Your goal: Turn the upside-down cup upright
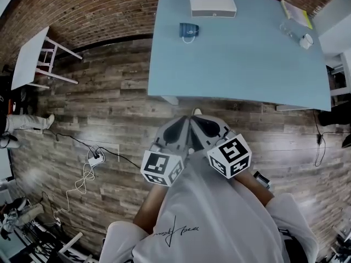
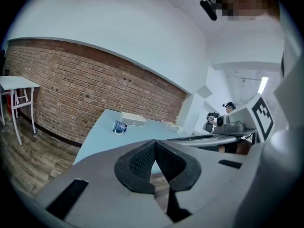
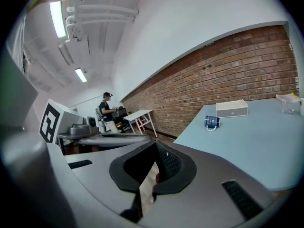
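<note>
Both pairs of tongs are held close in front of the person's chest, side by side and nearly touching, over the wooden floor [image 1: 109, 108] and short of the worktop [image 1: 236, 64]. The left tongs [image 1: 176, 131] are closed: in the left gripper view their dark ribbed pads [image 2: 142, 161] meet at the tip, with nothing caught between them. The right tongs [image 1: 210, 129] are likewise drawn together and empty (only floor shows through the narrow slit behind the pads).

The cup [image 1: 189, 30], dark blue with a pale handle, sits on the worktop well ahead of both tongs and apart from them, a little left of the line they point along. Which way up it stands cannot be made out at this distance. Just beyond it, farther from the tongs, lies a white box [image 1: 213, 5]. A white mug [image 1: 306, 40] rests far ahead and to the right of the right tongs. Off to the left of the left tongs, against the brick wall [image 1: 93, 15], stands a small white table [image 1: 30, 56].
</note>
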`<action>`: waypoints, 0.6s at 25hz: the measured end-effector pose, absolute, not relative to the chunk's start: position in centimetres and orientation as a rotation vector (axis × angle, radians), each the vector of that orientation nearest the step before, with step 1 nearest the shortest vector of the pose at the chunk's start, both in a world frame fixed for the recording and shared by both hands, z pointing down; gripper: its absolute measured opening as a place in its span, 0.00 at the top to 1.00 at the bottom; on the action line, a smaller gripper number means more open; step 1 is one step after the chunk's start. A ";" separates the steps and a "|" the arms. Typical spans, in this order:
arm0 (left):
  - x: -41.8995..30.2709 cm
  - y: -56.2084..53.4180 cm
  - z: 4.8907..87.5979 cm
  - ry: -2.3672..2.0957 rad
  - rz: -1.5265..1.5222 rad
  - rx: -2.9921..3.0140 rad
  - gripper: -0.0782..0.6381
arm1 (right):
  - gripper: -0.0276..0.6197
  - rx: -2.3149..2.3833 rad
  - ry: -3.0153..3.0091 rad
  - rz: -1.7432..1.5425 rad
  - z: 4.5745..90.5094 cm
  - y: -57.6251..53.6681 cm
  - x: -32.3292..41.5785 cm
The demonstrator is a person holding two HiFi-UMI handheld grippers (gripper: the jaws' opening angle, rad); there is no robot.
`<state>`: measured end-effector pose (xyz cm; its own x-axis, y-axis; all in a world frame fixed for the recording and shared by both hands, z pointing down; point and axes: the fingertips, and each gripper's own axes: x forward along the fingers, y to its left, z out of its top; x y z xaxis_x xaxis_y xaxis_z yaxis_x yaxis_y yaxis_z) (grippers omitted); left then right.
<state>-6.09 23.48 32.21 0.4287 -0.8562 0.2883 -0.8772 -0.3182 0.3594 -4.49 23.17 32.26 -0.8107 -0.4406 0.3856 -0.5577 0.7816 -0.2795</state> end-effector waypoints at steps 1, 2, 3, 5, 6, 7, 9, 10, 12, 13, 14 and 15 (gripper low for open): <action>-6.3 22.7 32.2 -1.466 0.064 2.222 0.88 | 0.93 0.766 -2.674 0.559 32.2 22.3 -4.7; -6.6 21.8 32.2 -1.469 0.067 2.220 0.88 | 0.93 0.762 -2.674 0.562 32.2 21.5 -5.0; -6.8 21.0 32.2 -1.471 0.071 2.217 0.88 | 0.93 0.757 -2.675 0.565 32.2 20.7 -5.2; -7.2 19.4 32.3 -1.472 0.074 2.209 0.88 | 0.92 0.750 -2.673 0.569 32.3 19.1 -5.6; -7.3 18.7 32.3 -1.470 0.074 2.206 0.88 | 0.93 0.748 -2.671 0.573 32.4 18.4 -5.7; -7.4 17.9 32.3 -1.468 0.074 2.203 0.88 | 0.92 0.746 -2.669 0.576 32.4 17.6 -5.8; -7.5 16.4 32.4 -1.464 0.077 2.201 0.88 | 0.92 0.745 -2.665 0.583 32.5 16.1 -5.9; -7.5 15.6 32.5 -1.462 0.078 2.200 0.88 | 0.93 0.745 -2.663 0.586 32.6 15.3 -5.9; -7.5 14.1 32.6 -1.459 0.079 2.198 0.88 | 0.93 0.743 -2.662 0.590 32.7 13.8 -5.9; -7.5 13.4 32.6 -1.458 0.082 2.199 0.88 | 0.93 0.742 -2.663 0.590 32.7 13.1 -5.9; -7.5 12.6 32.6 -1.457 0.085 2.203 0.88 | 0.92 0.742 -2.665 0.591 32.7 12.3 -5.9; -7.5 11.8 32.6 -1.455 0.087 2.208 0.88 | 0.93 0.741 -2.669 0.592 32.6 11.5 -5.9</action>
<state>-7.50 11.85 32.57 0.4297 -0.8469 0.3132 -0.8782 -0.3114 0.3630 -5.93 11.52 32.64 -0.8189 -0.4177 0.3937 -0.5450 0.7810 -0.3049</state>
